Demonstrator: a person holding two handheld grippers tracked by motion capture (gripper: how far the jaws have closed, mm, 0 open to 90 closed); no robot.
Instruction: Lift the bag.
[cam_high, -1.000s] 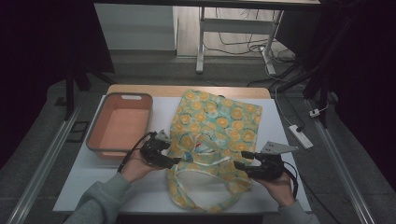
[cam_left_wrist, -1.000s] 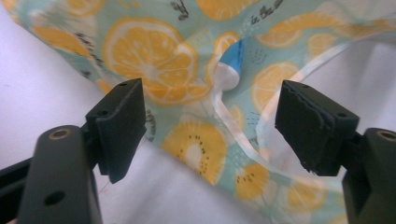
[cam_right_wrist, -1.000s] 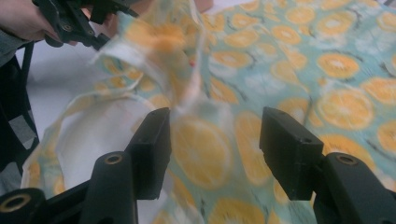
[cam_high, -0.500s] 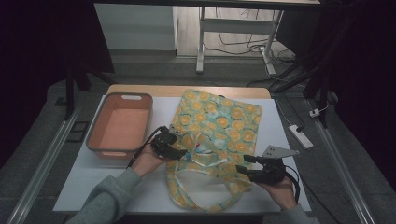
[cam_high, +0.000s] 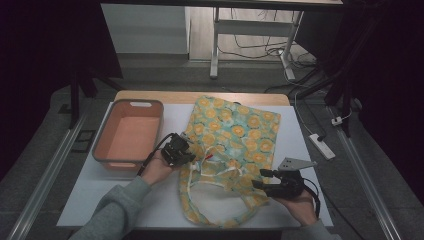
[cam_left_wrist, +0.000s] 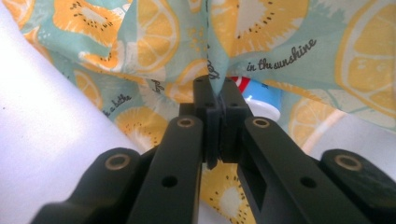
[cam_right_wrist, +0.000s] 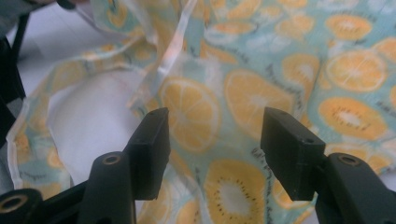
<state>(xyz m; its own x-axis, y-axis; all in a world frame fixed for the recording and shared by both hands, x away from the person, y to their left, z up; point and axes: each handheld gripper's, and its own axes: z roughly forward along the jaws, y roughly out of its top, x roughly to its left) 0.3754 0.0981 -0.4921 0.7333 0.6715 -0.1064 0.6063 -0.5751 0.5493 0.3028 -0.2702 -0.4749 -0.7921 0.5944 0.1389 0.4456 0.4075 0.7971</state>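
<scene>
Left gripper (cam_high: 186, 156) at the near-left rim of the cloth tote bag, pale teal with orange citrus-slice print (cam_high: 235, 135); jaws just closed, now pinched tight on a fold of the bag's fabric (cam_left_wrist: 217, 70), seen plainly in the left gripper view. A second ago: same gripper wide and lower-left of the rim; since then shifted slightly toward the bag mouth before clamping. Taken to mean one side of the opening is now secured, ready to be lifted or spread.

Right gripper (cam_high: 267, 184) at the near-right of the bag, jaws spread apart, nothing pressed between them; printed fabric (cam_right_wrist: 219, 116) lying beyond and beneath the tips, not gripped. Position little changed from the earlier pictures. Judged next step: matching grip on the opposite rim or on a handle.

Bag lying flat on the white table sheet (cam_high: 100, 200), mouth toward the person, pale handle loops (cam_high: 200, 200) trailing toward the near edge. Orange-pink plastic bin with grey rim (cam_high: 129, 136) to the left of the bag, apart from it, apparently empty.

Hard to make out: small red, white and blue rounded object (cam_left_wrist: 259, 95) just behind the clamped fold, mostly covered by fabric; identity unclear, and unclear whether inside the bag or under it. Number of cloth layers caught in the left grip not discernible. Handle loops tangled near the mouth in the high view; which strap belongs to which side not resolvable
</scene>
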